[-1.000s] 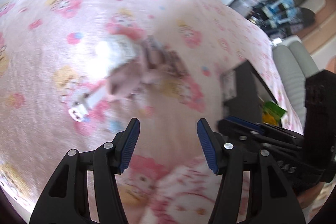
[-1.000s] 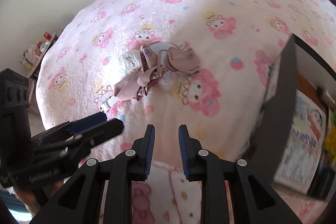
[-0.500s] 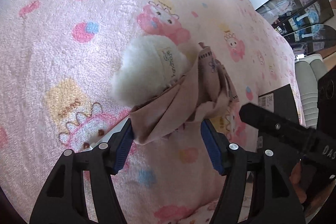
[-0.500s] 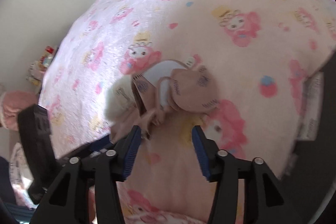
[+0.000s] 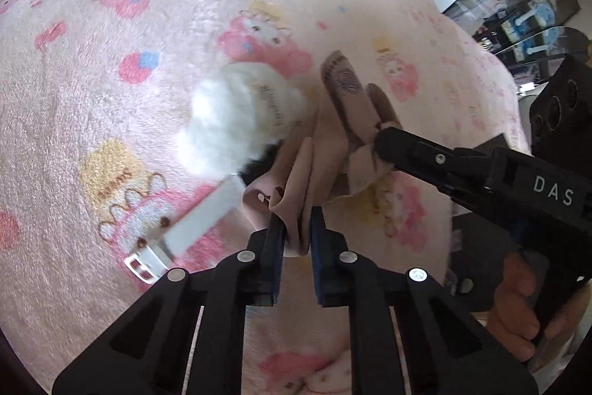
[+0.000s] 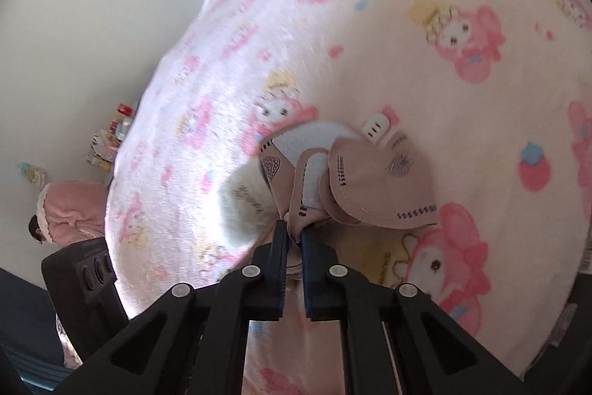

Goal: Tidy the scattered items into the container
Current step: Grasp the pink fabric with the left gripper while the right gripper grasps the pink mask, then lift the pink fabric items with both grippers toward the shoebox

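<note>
Pink cloth (image 5: 296, 173) is pinched by left tongs (image 5: 297, 228) closing on it.

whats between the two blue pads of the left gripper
A bunched fold of the beige fabric piece sits between the left gripper's closing jaws, shown in the left wrist view.

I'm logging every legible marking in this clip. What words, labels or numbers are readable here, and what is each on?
"DAS": white letters on the right gripper's black body, seen from the left wrist.
White fluffy item: a script label, too blurred to read.
Pink fabric: printed marks and stitching, no readable words.
Blanket: small lettering in the yellow cartoon print, illegible.
</note>
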A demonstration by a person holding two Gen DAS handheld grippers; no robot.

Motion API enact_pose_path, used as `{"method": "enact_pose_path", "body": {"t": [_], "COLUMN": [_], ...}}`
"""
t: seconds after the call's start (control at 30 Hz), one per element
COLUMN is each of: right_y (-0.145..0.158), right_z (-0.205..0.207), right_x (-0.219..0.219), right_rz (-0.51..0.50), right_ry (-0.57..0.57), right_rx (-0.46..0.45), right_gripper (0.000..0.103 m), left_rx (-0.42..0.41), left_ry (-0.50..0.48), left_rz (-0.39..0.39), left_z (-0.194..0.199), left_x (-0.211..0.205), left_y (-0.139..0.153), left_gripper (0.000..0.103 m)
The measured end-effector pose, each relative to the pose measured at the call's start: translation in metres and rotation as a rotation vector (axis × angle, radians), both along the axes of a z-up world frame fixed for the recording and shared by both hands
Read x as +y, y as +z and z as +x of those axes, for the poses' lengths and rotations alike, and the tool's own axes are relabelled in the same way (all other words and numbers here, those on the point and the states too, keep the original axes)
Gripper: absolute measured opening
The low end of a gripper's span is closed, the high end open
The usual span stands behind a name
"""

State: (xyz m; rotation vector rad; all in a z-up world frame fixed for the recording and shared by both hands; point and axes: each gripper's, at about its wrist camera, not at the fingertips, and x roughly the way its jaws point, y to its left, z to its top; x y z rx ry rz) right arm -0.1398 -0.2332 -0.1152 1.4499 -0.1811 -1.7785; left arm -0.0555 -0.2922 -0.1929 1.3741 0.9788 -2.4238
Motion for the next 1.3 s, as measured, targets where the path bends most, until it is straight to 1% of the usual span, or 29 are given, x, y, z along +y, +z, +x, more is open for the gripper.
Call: {"method": "enact_pose_path", "body": {"t": [0.1,0.17,0.2,0.27,0.4,0.57,0.63,0.73,0.8,0.87,0.9,0.97,1.03,1.13,1.2,1.27,1.3], "right_y": [0.027,0.043,0.052,0.071,0.097,0.123,0.128,0.133,0.129,0.119,0.112,0.092,0.069,0.037,0.014,-0.003,-0.009], "right_z": [0.012,0.018,0.024,0.035,0.062,0.097,0.110,0.128,0.136,0.144,0.146,0.153,0.157,0.155,0.148,0.143,0.142], "right_x": [0.009,0.022,0.028,0.043,0.077,0.134,0.159,0.208,0.243,0.280,0.295,0.331,0.361,0.394,0.412,0.428,0.434], "right_rz": [-0.042,-0.069,-0.083,-0.115,-0.162,-0.238,-0.264,-0.257,-0.249,-0.216,-0.202,-0.184,-0.146,-0.092,-0.060,-0.029,-0.028], "right_ry": [0.003,0.010,0.009,0.001,-0.030,-0.053,-0.066,-0.127,-0.179,-0.233,-0.259,-0.298,-0.346,-0.430,-0.498,-0.569,-0.588], "right_rx": [0.046,0.071,0.085,0.109,0.144,0.165,0.169,0.199,0.197,0.197,0.190,0.157,0.130,0.086,0.042,-0.003,-0.021], "right_gripper": [0.005,0.005,0.005,0.005,0.005,0.005,0.005,0.005,0.005,0.005,0.005,0.005,0.005,0.005,0.006,0.007,0.007], "left_rx": [0.043,0.080,0.092,0.113,0.137,0.173,0.182,0.177,0.154,0.119,0.089,0.035,-0.019,-0.094,-0.134,-0.156,-0.155], "left_ry": [-0.012,-0.036,-0.049,-0.089,-0.158,-0.279,-0.335,-0.430,-0.489,-0.558,-0.612,-0.671,-0.719,-0.756,-0.754,-0.741,-0.736], "left_rz": [0.006,0.025,0.030,0.033,0.027,0.007,0.018,0.032,0.026,0.031,0.035,0.023,-0.008,-0.052,-0.085,-0.080,-0.068], "left_z": [0.008,0.015,0.012,0.011,0.016,0.022,0.025,0.025,0.021,0.015,0.010,0.005,0.002,-0.005,-0.011,-0.014,-0.014], "left_x": [0.008,0.016,0.020,0.035,0.065,0.132,0.157,0.204,0.237,0.272,0.294,0.324,0.353,0.381,0.389,0.389,0.388], "left_y": [0.018,0.032,0.039,0.054,0.081,0.119,0.127,0.133,0.130,0.121,0.113,0.098,0.081,0.055,0.042,0.036,0.037], "left_gripper": [0.010,0.010,0.010,0.010,0.010,0.010,0.010,0.010,0.010,0.010,0.010,0.010,0.010,0.011,0.012,0.014,0.018]}}
